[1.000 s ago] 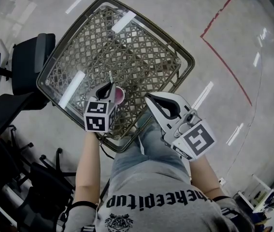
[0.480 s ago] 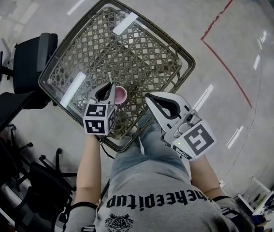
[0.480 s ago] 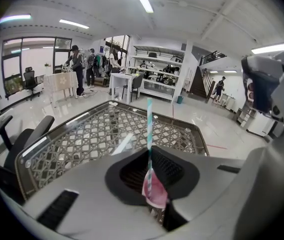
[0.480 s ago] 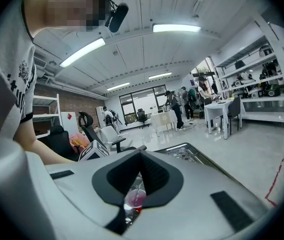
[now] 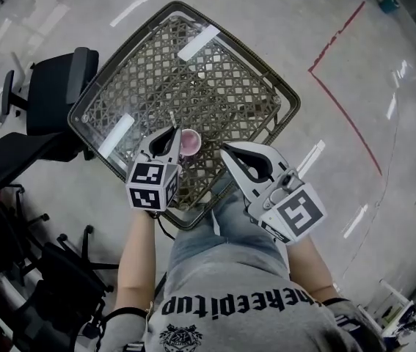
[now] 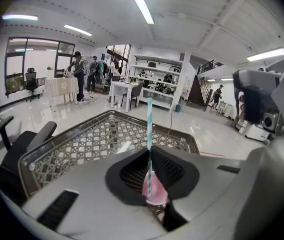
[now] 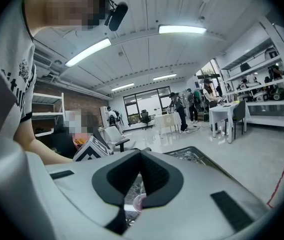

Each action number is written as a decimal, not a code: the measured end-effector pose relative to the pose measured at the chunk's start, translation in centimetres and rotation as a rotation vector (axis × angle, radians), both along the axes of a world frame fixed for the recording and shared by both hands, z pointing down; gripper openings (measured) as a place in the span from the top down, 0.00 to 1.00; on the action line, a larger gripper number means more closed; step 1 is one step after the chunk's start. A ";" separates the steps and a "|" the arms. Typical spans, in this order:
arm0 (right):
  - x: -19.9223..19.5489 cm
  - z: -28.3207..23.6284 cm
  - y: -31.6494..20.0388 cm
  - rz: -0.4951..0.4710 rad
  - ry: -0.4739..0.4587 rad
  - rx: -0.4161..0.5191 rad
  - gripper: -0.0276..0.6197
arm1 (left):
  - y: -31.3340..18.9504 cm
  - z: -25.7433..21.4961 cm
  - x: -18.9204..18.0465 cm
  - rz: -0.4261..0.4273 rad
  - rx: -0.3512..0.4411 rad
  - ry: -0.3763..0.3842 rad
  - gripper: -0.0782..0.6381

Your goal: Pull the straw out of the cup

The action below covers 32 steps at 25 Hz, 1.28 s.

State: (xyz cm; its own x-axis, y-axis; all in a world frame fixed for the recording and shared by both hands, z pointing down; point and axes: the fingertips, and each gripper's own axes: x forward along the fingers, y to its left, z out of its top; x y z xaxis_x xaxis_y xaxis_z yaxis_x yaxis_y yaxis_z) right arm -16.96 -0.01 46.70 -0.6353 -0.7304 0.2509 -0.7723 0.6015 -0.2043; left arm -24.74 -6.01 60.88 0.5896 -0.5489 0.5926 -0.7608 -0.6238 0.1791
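Left gripper (image 5: 171,133): points away from the body and tilts downward; jaws pressed together on the straw (image 6: 149,124).
Left forearm (image 5: 136,259): bare, stretched forward beside the body.
Right gripper (image 5: 224,151): held close to level, aimed toward the left gripper; jaws meet at the tips.
Right forearm (image 5: 309,259): bare, bent in front of the chest.

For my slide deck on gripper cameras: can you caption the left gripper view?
Left gripper shut on a striped straw above a pink cup on the glass-topped lattice table.
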 end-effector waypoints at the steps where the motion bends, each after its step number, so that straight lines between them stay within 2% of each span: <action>1: -0.1 0.0 0.1 -0.003 0.002 0.002 0.94 | 0.2 -0.4 0.1 0.002 0.008 0.006 0.80; 8: -1.2 -0.7 0.8 -0.030 0.005 0.029 0.94 | 1.1 -4.0 0.2 -0.002 0.088 0.057 0.80; 20: -4.3 -2.5 2.0 -0.049 0.014 0.063 0.94 | 3.4 -11.5 -1.9 -0.005 0.221 0.150 0.80; 32: -7.3 -4.1 4.1 -0.055 0.015 0.101 0.94 | 6.9 -16.9 -4.1 0.018 0.327 0.223 0.80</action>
State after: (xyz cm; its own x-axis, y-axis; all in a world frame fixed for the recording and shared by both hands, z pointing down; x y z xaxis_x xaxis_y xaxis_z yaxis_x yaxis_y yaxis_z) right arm -24.25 4.04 42.56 -0.6719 -0.7166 0.1871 -0.7399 0.6602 -0.1289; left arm -28.81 0.92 43.95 0.6954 -0.6756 0.2449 -0.7139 -0.6883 0.1287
